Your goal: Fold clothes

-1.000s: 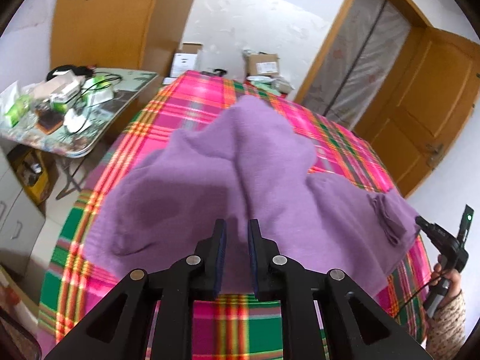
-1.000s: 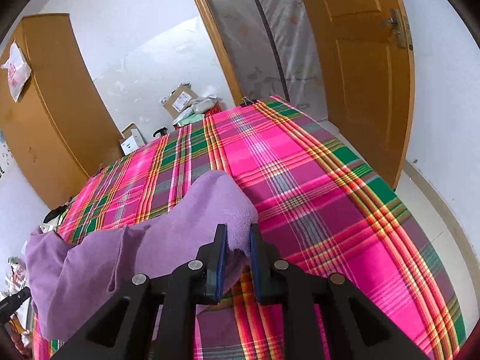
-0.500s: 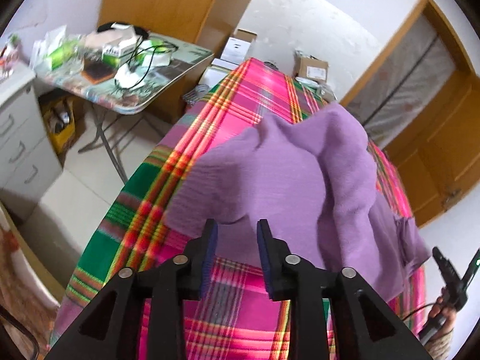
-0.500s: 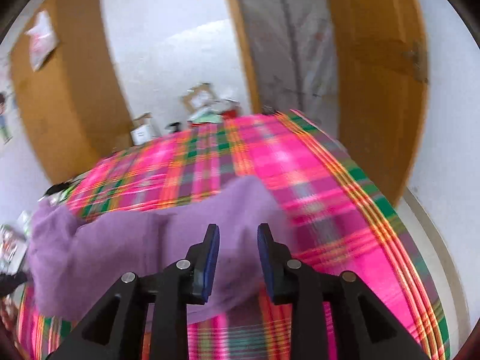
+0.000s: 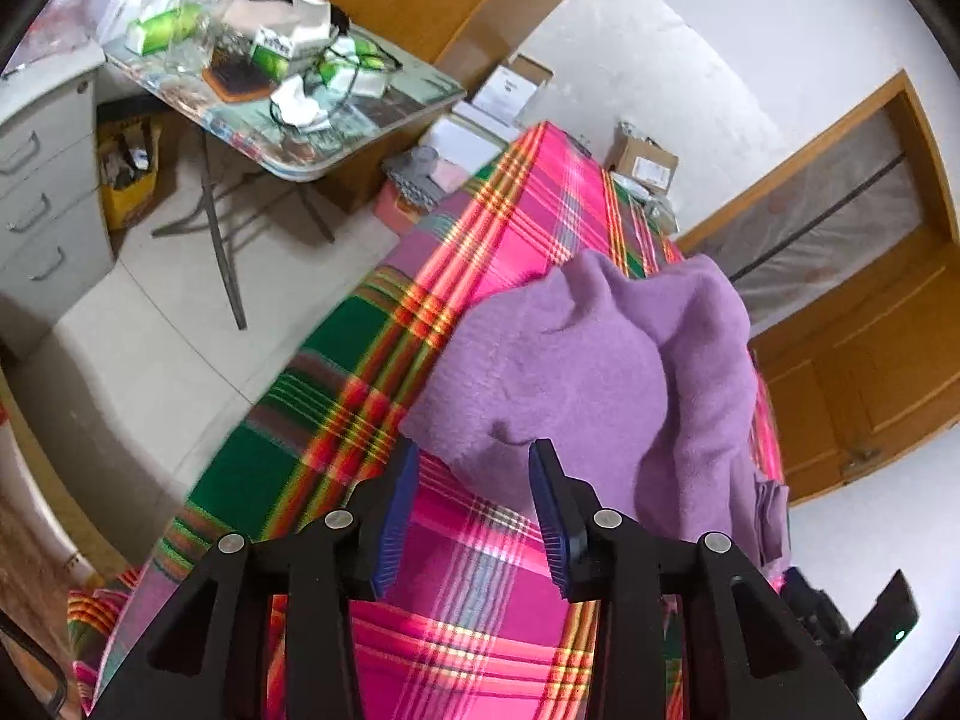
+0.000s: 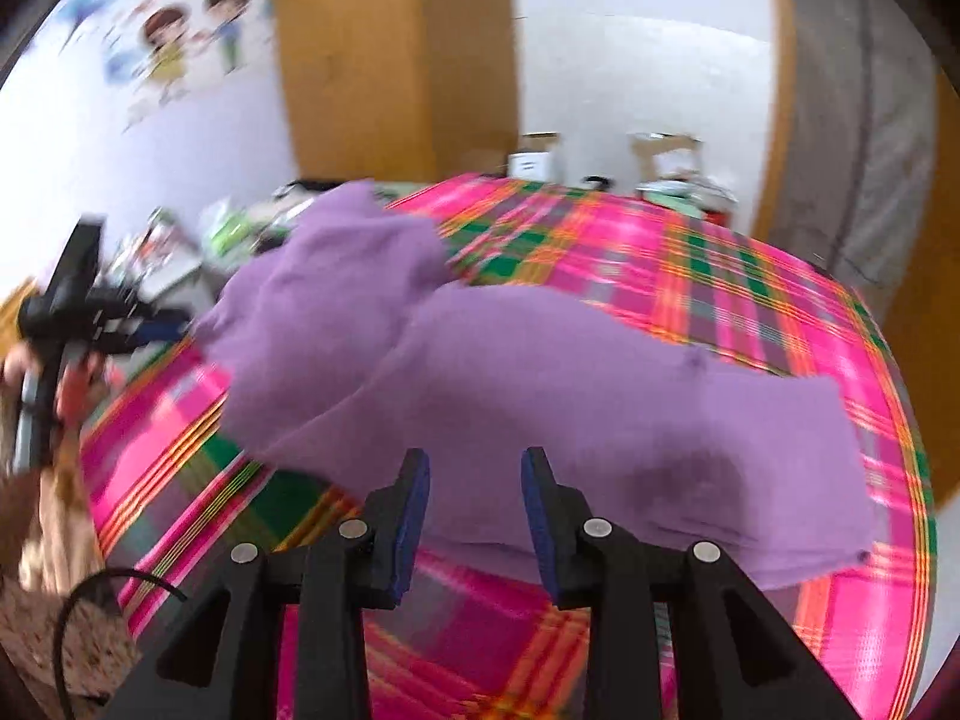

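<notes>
Both grippers spread and empty over a half-folded purple garment

Nearest, the left gripper [image 5: 471, 468] and right gripper [image 6: 474, 480] have just been opening; their jaws stand apart with nothing pinched, the garment's [image 5: 576, 372] near edge just beyond the tips. It lies rumpled on the plaid bed [image 5: 480, 552], one layer lapped over another. Judging by the bumps, the next fold goes best if each gripper takes a low, outer corner, keeps the cloth taut between them, and lays it flat. Beyond stands a cluttered table [image 5: 336, 138].
</notes>
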